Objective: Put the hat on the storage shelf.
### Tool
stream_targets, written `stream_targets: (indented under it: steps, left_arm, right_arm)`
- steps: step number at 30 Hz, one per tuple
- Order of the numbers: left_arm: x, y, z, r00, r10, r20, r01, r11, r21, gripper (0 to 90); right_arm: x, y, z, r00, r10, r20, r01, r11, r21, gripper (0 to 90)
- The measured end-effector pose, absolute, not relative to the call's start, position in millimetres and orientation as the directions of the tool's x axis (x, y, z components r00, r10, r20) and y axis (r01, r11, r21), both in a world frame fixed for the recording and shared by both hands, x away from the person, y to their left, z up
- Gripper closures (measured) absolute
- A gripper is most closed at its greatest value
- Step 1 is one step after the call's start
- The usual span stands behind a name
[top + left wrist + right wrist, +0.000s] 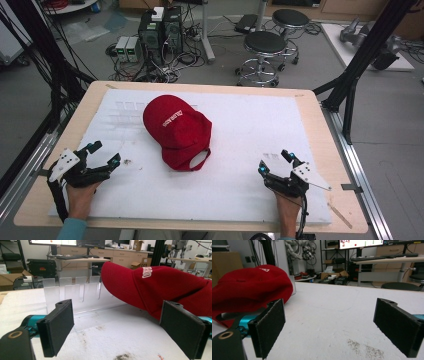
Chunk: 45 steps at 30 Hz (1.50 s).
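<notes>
Between the jaws of the left gripper (117, 327): nothing but bare white padding, flecked with a brownish smudge; jaws wide apart, clamped on nothing. Just beyond them, in the left gripper view, a red cap (160, 285), brim raised over a clear slotted acrylic rack (72, 293) standing upright on the padding. White embroidered lettering on the cap's front panel, turned sideways and too small to read. Farther off, desks, a keyboard and monitors, cardboard boxes.

Between the jaws of the right gripper (329, 327): likewise empty white padding with a greyish stain; jaws wide apart, gripping nothing. To the left in that view, the same cap (249, 290), its back opening and strap towards the camera, a small white mark on the crown, not legible. Beyond, a desk, a stool, a screen.

From above: left gripper (102, 155) near the bench's front left corner, right gripper (272, 161) near the front right, each held by a hand (82, 192) coming in from the near edge, both well apart from the cap (177, 131). Cap lying near the middle of the white pad (250, 125), slightly left, crown up, brim pointing away and left, white script across the front, unreadable. Pad covering most of the wooden bench (85, 107). Behind the bench, computer towers (160, 30), cables and two black stools (265, 45) on the floor.
</notes>
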State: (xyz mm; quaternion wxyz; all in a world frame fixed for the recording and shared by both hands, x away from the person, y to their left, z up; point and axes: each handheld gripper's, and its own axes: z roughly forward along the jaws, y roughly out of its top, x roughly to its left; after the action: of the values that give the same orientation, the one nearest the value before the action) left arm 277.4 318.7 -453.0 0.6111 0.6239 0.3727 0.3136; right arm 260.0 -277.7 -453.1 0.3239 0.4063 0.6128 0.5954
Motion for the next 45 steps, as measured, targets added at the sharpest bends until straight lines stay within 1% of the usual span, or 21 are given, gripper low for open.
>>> stream_targets:
  steps: [24, 29, 31, 32, 38, 39, 45]
  left_arm:
    - [278, 319, -453, 0.529, 0.846, -0.070, 0.083, 0.030, 0.996, 12.3]
    - [278, 319, -453, 0.528, 0.847, -0.067, 0.084, 0.026, 0.996, 12.3]
    - [278, 319, -453, 0.527, 0.847, -0.065, 0.083, 0.024, 0.996, 12.3]
    - [278, 319, -453, 0.527, 0.847, -0.065, 0.083, 0.025, 0.996, 12.3]
    - [277, 318, -453, 0.526, 0.848, -0.067, 0.086, 0.025, 0.996, 12.3]
    - [278, 318, -453, 0.526, 0.848, -0.065, 0.084, 0.024, 0.996, 12.3]
    - [278, 319, -453, 0.527, 0.847, -0.065, 0.083, 0.025, 0.996, 12.3]
  right_arm:
    - [262, -276, -452, -0.454, 0.888, 0.071, 0.123, -0.017, 0.992, 9.5]
    - [264, -275, -451, -0.450, 0.890, 0.074, 0.147, -0.007, 0.989, 9.5]
    - [266, -273, -450, -0.455, 0.888, 0.066, 0.164, 0.010, 0.986, 9.5]
    - [266, -270, -448, -0.473, 0.877, 0.083, 0.179, 0.003, 0.984, 9.5]
    - [268, -259, -434, -0.503, 0.861, 0.068, 0.158, 0.014, 0.987, 9.5]
    - [271, -252, -425, -0.522, 0.851, 0.049, 0.145, 0.032, 0.989, 9.5]
    - [280, -230, -406, -0.572, 0.820, 0.014, 0.133, 0.076, 0.988, 9.4]
